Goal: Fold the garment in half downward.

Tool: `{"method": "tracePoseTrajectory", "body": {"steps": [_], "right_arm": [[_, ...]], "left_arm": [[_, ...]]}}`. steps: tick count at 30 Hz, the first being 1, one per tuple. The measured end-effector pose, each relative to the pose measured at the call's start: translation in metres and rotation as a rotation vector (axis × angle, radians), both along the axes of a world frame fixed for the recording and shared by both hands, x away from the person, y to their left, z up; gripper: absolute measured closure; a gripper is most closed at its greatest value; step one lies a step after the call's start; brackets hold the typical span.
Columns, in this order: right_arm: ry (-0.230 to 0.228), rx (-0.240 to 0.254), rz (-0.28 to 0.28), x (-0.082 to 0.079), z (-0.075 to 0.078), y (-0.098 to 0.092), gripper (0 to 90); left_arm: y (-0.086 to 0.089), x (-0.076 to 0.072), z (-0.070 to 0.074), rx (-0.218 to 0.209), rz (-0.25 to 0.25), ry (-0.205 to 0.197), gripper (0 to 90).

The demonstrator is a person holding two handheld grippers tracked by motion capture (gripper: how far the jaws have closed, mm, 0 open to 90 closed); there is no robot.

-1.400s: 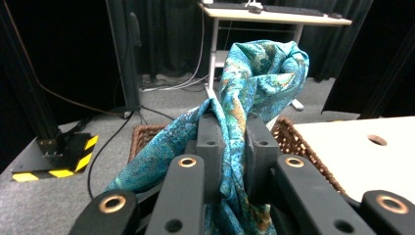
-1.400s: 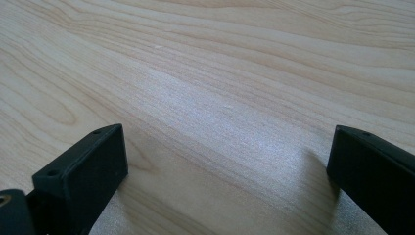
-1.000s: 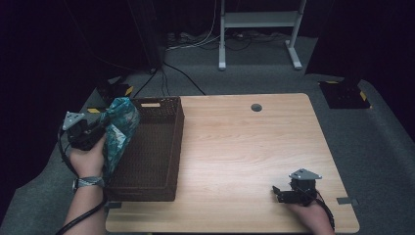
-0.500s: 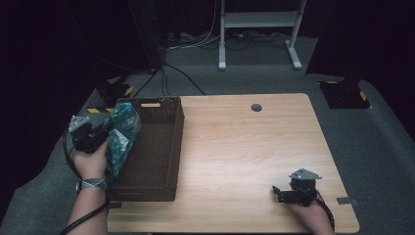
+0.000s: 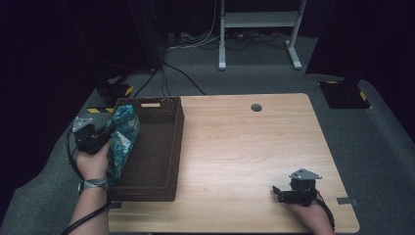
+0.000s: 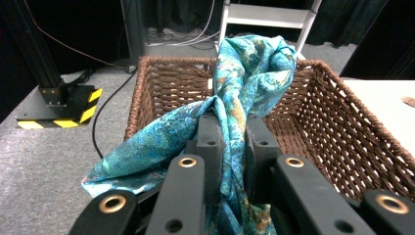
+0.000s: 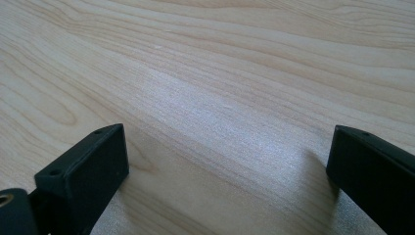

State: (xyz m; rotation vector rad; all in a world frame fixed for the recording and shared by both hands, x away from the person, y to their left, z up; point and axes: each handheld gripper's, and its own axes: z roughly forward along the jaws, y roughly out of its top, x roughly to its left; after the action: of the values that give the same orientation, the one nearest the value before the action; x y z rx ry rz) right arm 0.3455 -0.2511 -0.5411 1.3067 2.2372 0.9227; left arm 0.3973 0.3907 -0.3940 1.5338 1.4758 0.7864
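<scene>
Wooden table (image 5: 235, 147) seen from above, its top pale and lit against a dark room. At about nine o'clock on the table stands a long brown wicker basket (image 5: 161, 147) along the left edge. Just outside the basket's left wall, the person's left hand holds the left gripper (image 5: 98, 138), which clamps a bunched turquoise patterned cloth (image 5: 122, 137); the cloth hangs over that left wall, partly above the basket's interior. At about five o'clock, near the table's front edge, the right gripper (image 5: 281, 193) rests on the wood in the person's right hand, well apart from the basket.

From the left gripper view, the two black jaws stand close together at six o'clock and pinch a twisted fold of the cloth (image 6: 230, 122). The fabric rises toward twelve o'clock and spills to eight o'clock. Behind it lies the basket (image 6: 342, 132), its woven interior open to the camera.

From the right gripper view, the jaws stand wide apart at seven and four o'clock, holding nothing, with bare wood grain of the table (image 7: 220, 98) between them.
</scene>
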Motion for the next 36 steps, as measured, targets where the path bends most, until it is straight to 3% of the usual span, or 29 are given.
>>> {"method": "tracePoseTrajectory", "body": {"steps": [28,31,33,36], "right_arm": [[-0.001,0.0,0.007,0.0,0.0,0.0,1.9],[-0.001,0.0,0.01,0.0,0.0,0.0,1.9],[-0.001,0.0,0.015,0.0,0.0,0.0,1.9],[-0.001,0.0,0.018,0.0,0.0,0.0,1.9]], "left_arm": [[-0.005,0.004,-0.009,0.05,-0.02,0.072,79.5],[-0.014,0.008,-0.01,0.088,-0.039,0.098,79.3],[-0.026,0.012,-0.011,0.139,-0.067,0.126,78.3],[-0.047,0.021,-0.016,0.206,-0.138,0.195,76.3]]}}
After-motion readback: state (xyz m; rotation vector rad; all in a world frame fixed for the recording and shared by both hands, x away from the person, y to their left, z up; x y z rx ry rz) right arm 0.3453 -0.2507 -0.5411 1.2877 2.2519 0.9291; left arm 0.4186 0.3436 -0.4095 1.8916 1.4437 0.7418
